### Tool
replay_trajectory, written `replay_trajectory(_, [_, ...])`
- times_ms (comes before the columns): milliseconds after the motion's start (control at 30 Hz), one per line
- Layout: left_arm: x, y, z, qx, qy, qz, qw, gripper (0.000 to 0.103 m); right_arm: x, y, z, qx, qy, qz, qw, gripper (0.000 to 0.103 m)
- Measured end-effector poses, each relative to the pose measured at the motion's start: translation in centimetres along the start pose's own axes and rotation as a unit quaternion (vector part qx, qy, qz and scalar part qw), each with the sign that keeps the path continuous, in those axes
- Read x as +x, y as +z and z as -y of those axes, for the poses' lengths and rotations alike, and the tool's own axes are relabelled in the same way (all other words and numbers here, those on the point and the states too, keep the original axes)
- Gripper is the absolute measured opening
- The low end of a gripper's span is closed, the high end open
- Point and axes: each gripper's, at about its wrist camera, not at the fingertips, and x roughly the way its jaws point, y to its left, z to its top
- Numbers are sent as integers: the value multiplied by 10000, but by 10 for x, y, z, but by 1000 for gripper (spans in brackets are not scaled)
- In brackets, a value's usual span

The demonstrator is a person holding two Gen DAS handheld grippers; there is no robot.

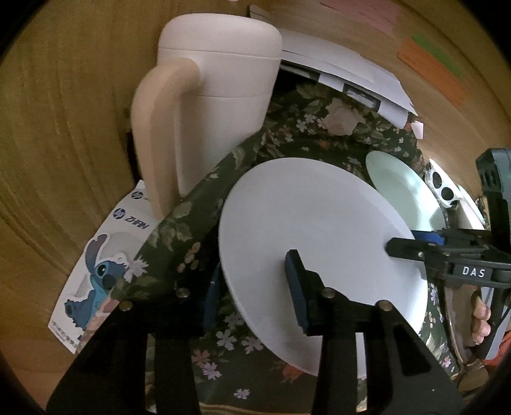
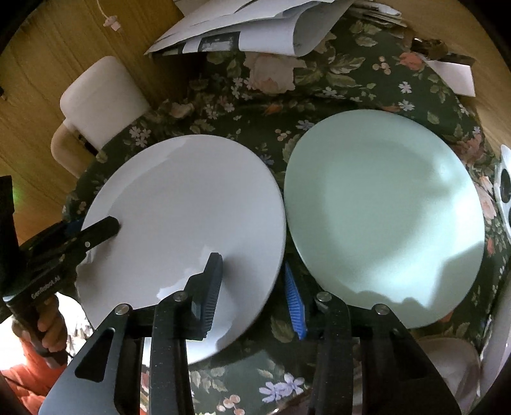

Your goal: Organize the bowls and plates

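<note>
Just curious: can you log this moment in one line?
left gripper: open, straddling white plate rim | right gripper: open, same rim | green plate: alongside

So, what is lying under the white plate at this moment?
The white plate sits on the dark floral cloth, which shows all around its rim. Both grippers reach over its edge. What lies directly beneath its middle is covered. The green plate lies beside it, not under.

Home: floral tablecloth (image 2: 265, 105), plates (image 2: 383, 207), papers (image 2: 255, 28).
</note>
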Motion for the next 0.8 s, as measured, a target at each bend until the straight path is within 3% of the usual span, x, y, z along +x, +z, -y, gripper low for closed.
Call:
replay_trajectory(500, [-2, 4, 4, -72, 8, -59, 10000, 39, -3, -2, -3, -113, -217, 198, 9995, 31])
replay_trajectory(800, [-24, 5, 17, 113, -51, 248, 9996, 39, -36, -12, 0, -88, -284, 556, 9980, 31])
